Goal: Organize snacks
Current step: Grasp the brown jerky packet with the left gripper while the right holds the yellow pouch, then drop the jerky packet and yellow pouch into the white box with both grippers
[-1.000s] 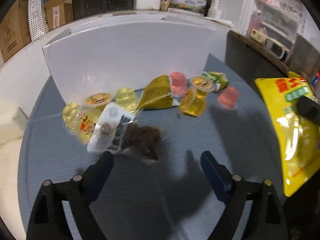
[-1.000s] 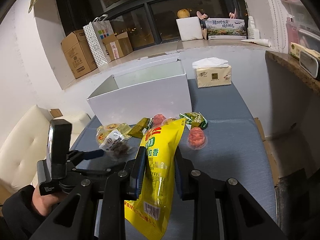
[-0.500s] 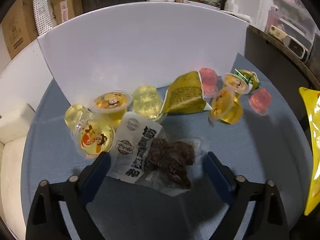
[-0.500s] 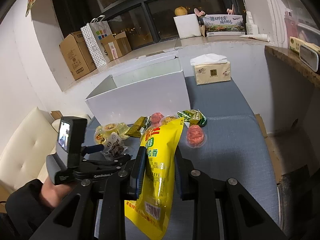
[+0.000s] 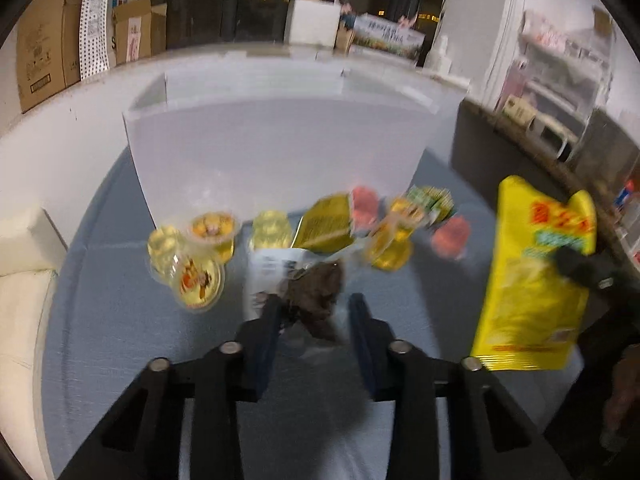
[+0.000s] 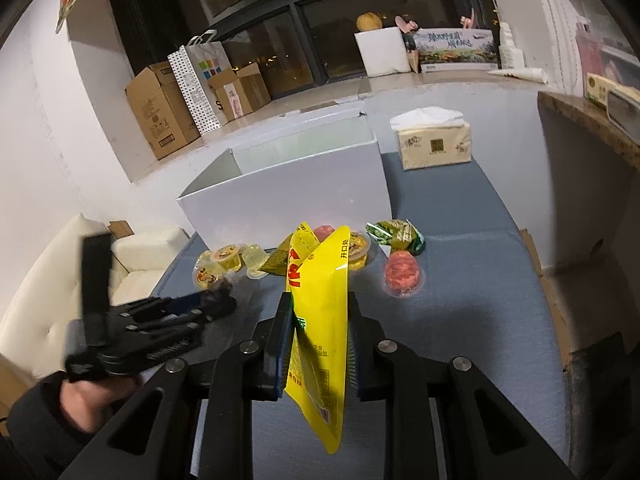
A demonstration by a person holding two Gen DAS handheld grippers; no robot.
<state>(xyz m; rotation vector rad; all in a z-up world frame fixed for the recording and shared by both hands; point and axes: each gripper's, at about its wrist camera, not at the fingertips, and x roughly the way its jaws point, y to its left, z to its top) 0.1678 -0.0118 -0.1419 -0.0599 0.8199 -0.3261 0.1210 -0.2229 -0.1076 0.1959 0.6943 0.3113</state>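
My left gripper (image 5: 315, 307) is shut on a clear packet of dark dried snack (image 5: 316, 296) with a white label and holds it just above the blue-grey table. It also shows in the right wrist view (image 6: 218, 300). My right gripper (image 6: 318, 308) is shut on a big yellow snack bag (image 6: 320, 320), held upright; the bag shows at the right of the left wrist view (image 5: 536, 276). An open white box (image 6: 288, 196) stands behind a row of jelly cups (image 5: 198, 280) and small packets (image 5: 326, 222).
A tissue box (image 6: 434, 144) stands right of the white box. A pink jelly cup (image 6: 402, 274) and a green packet (image 6: 398, 236) lie at the right of the row. A cream sofa (image 6: 48, 292) is left of the table (image 6: 480, 320). A dark counter (image 6: 588, 120) is at the right.
My left gripper has closed on the dark snack packet and lifted it back from the pile. My right gripper still holds the yellow bag, now turned edge-on.
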